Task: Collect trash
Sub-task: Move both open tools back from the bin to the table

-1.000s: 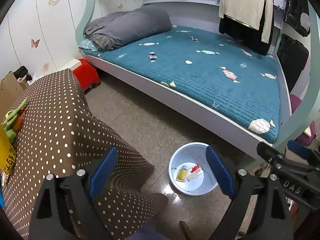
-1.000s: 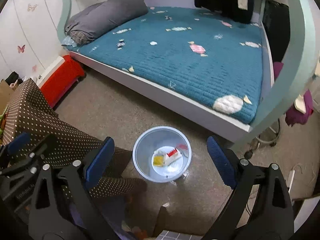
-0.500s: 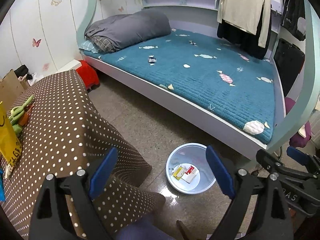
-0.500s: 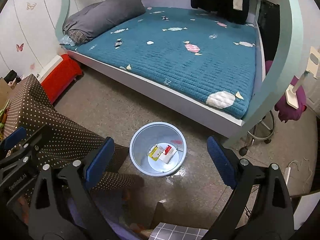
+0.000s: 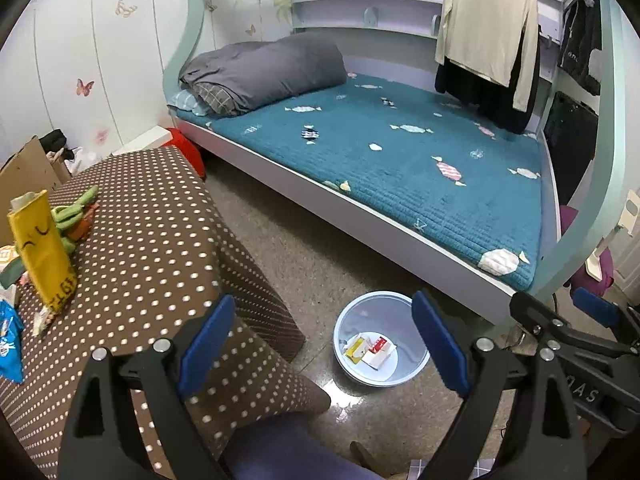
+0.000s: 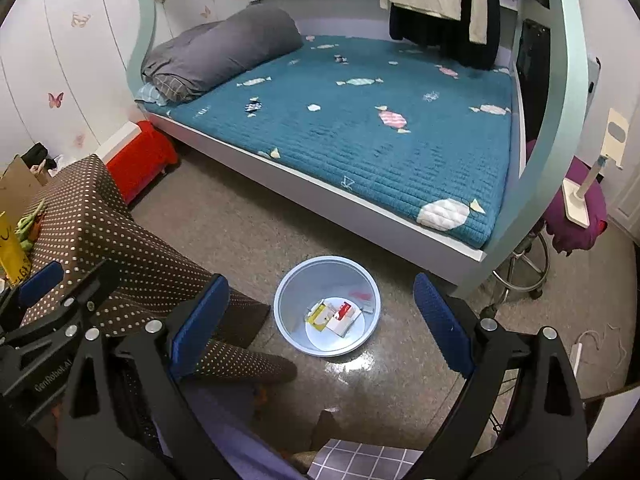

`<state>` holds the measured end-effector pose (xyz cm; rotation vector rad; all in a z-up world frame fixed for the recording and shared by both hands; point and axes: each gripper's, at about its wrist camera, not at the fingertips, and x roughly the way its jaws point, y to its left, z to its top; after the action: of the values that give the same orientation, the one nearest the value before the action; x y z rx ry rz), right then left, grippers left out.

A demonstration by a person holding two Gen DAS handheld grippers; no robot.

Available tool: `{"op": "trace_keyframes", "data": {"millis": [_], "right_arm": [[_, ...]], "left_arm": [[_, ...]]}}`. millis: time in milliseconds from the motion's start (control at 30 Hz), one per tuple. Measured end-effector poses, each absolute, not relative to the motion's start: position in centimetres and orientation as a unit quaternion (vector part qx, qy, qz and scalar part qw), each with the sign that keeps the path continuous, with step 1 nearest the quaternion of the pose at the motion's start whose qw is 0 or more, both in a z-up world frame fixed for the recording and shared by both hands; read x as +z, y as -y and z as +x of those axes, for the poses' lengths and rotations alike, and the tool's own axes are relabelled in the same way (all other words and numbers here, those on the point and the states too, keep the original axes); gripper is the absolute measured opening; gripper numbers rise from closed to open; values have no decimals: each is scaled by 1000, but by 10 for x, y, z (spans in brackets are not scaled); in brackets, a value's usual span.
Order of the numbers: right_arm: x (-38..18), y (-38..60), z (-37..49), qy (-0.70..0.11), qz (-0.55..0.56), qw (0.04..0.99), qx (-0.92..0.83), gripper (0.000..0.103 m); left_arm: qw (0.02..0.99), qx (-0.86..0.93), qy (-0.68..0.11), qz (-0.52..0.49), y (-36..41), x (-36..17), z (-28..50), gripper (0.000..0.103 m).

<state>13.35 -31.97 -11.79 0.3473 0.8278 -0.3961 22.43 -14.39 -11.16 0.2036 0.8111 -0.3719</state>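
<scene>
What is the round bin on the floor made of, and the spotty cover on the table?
The bin looks like thin, smooth plastic: pale blue, slightly see-through, with a glossy moulded rim. The spotty cover looks like soft woven cloth, matte brown with white dots, since it drapes and folds over the table's corner. Neither can be told for certain.

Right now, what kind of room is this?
A bedroom, most likely: a bed with a rolled grey duvet, clothes hanging over its far end, and a small bin on the floor.

Both wrist views face steeply down, share bin [image 5: 380, 344] [image 6: 327, 306], bed [image 5: 400, 168].
</scene>
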Motion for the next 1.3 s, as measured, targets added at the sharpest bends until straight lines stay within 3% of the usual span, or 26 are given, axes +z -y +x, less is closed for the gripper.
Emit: {"op": "trace_keyframes", "data": {"millis": [1300], "right_arm": [[-61, 141, 192, -372, 82, 924, 3, 92]], "left_arm": [[940, 5, -342, 3, -58, -49, 206, 92]]}}
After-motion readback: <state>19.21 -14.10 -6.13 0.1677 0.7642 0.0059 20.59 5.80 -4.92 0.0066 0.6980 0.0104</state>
